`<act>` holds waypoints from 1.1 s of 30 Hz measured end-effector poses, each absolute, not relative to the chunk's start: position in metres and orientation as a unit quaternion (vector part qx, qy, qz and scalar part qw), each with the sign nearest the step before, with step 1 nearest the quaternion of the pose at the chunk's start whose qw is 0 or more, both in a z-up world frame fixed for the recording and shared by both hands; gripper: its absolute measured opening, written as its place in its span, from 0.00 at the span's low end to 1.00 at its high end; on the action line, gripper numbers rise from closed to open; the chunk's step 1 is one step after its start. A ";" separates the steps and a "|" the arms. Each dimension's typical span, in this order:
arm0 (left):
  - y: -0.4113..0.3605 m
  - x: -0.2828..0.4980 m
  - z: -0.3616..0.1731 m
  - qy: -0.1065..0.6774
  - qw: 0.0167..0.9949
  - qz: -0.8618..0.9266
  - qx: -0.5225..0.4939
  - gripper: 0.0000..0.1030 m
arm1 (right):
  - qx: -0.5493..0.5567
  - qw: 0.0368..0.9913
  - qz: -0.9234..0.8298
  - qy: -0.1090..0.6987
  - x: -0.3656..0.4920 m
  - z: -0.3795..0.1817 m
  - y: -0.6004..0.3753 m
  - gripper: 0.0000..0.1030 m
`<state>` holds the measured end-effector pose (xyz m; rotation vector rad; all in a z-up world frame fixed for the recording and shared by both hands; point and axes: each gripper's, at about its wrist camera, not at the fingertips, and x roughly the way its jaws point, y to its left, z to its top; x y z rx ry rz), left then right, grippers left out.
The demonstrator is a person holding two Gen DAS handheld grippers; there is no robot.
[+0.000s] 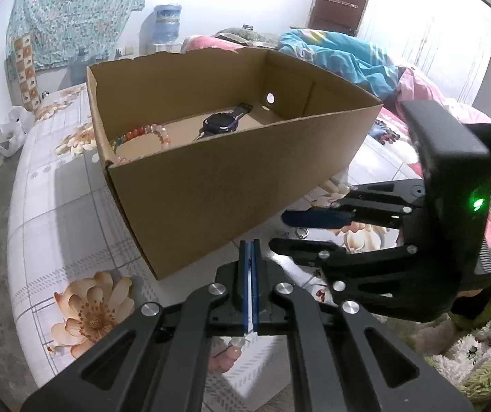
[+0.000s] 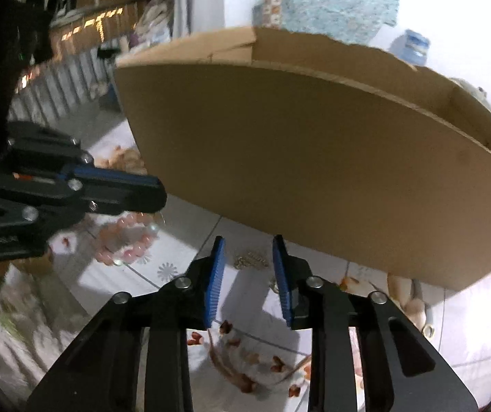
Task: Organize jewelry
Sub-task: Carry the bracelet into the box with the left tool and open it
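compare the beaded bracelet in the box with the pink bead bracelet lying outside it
The beaded bracelet in the box is multicoloured; the pink bead bracelet is a single pale pink. The first lies inside the cardboard box beside a dark watch; the second lies on the floral bedsheet, under the left gripper. Both are bead loops lying flat.
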<state>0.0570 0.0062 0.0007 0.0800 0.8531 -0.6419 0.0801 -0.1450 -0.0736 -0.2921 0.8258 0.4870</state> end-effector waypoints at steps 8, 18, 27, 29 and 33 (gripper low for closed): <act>0.012 0.061 -0.002 0.409 0.859 -0.307 0.028 0.01 | -0.134 0.874 0.245 0.398 0.083 -0.074 -0.142 0.02; 0.018 0.058 0.002 0.401 0.861 -0.312 0.024 0.01 | -0.082 0.883 0.247 0.391 0.063 -0.057 -0.159 0.01; 0.020 0.050 0.072 0.319 0.875 -0.364 0.005 0.01 | -0.013 0.916 0.258 0.306 0.052 0.013 -0.199 0.01; 0.017 0.056 0.088 0.300 0.878 -0.372 0.002 0.01 | 0.001 0.921 0.260 0.289 0.061 0.029 -0.208 0.01; 0.000 0.088 0.105 0.299 0.877 -0.377 0.001 0.01 | 0.020 0.919 0.257 0.298 0.096 0.038 -0.225 0.01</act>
